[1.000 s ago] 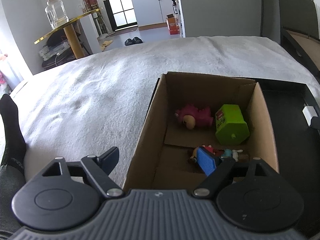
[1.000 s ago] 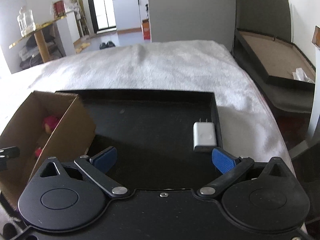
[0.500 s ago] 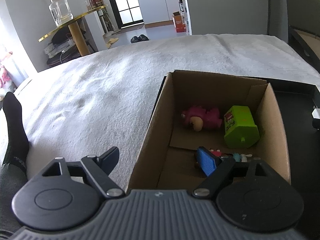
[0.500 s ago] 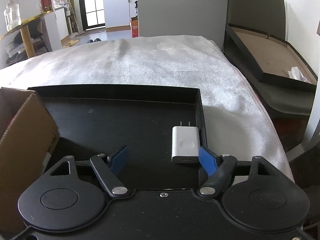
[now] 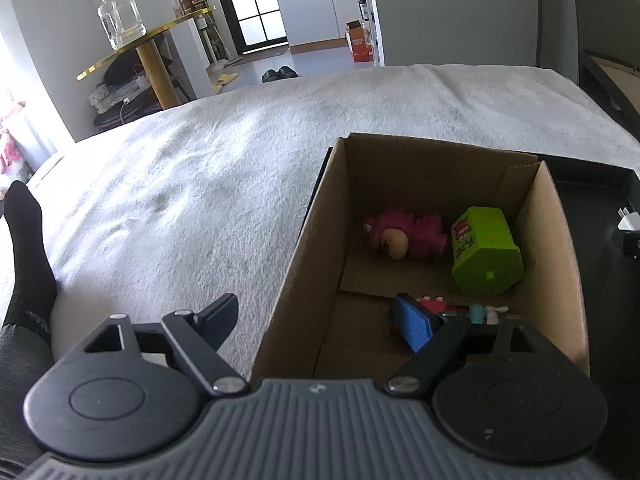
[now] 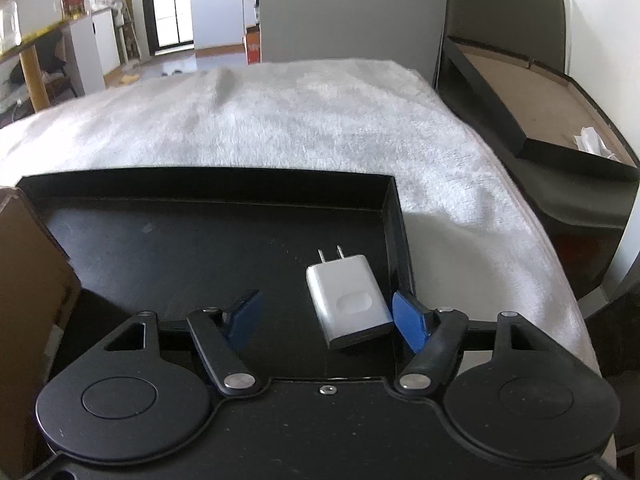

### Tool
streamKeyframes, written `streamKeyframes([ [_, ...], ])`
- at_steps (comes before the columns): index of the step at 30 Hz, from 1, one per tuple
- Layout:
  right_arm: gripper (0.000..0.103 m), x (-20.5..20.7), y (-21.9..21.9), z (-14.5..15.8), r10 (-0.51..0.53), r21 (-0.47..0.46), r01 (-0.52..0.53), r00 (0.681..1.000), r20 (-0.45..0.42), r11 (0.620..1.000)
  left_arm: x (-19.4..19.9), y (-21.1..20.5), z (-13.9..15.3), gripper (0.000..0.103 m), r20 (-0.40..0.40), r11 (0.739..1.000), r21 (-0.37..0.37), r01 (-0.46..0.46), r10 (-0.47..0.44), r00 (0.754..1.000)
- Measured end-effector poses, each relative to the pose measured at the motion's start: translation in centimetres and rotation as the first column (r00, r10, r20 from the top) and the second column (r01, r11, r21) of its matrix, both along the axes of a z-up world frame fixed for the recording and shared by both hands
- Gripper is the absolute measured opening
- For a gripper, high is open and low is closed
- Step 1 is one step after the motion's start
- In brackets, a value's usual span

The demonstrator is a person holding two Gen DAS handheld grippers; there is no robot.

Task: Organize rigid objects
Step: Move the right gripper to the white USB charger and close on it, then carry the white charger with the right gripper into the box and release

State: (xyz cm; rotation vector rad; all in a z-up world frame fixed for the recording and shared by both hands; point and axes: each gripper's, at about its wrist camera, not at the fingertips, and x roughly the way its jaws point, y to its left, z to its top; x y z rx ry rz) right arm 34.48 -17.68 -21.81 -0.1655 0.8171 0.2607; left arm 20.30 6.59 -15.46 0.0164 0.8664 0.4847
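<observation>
Left gripper [image 5: 322,314]: jaws wide apart with nothing between the pads; one finger hangs outside the cardboard box over the white blanket [image 5: 180,184], the other, blue-padded, reaches inside the box at about 4 o'clock in the left wrist view
Cardboard box [image 5: 304,248]: open top, standing on the blanket with its far edge against the black tray; no print readable on its walls
Pink plush toy [image 5: 404,234]: lies on the box floor at the far end, face turned toward the camera
Green container [image 5: 486,250]: lies tipped on its side just right of the plush, its red-and-white label facing 10 o'clock; the writing is too small to read
Small figures [image 5: 460,308]: red, teal and white bits on the box floor just beyond the blue pad; detail unclear
Black tray [image 6: 200,184]: shallow, low-walled, on the blanket to the right of the box
White charger [image 6: 348,296]: lies flat in the tray near its right wall; no brand visible, only an oval recess on its face; long axis runs roughly 11 to 5 o'clock, two prongs pointing away toward 11
Right gripper [image 6: 326,318]: jaws have just been closing, part-way in; the charger sits between them, hard against the right-hand blue pad, well clear of the left-hand pad, so not yet clamped
</observation>
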Motion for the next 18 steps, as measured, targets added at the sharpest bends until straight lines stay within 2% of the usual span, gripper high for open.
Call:
streamKeyframes([
  [1,0.066,0.0,0.3,0.0,0.008,-0.012,-0.008,1.0,0.006,1.0,0.0,0.0,0.0,0.084,0.001,1.0,0.001,0.001,-0.001,1.0],
  [2,0.059,0.1,0.4,0.0,0.01,-0.015,-0.01,1.0,0.002,1.0,-0.1,0.0,0.1,0.084,0.003,1.0,0.002,0.0,0.0,1.0],
  [3,0.047,0.2,0.4,0.0,0.004,-0.001,-0.004,1.0,-0.016,1.0,-0.1,0.1,0.1,0.084,0.004,1.0,0.0,-0.003,0.003,1.0],
  [5,0.038,0.3,-0.1,0.0,-0.02,0.039,0.022,0.999,-0.043,0.999,-0.1,0.3,0.2,0.084,0.008,1.0,-0.006,-0.007,0.007,1.0],
  [18,0.037,-3.3,-0.3,0.2,0.013,0.056,-0.006,0.993,-0.117,0.998,-0.6,0.2,-0.4,0.084,-0.008,1.0,-0.011,0.006,-0.006,1.0],
])
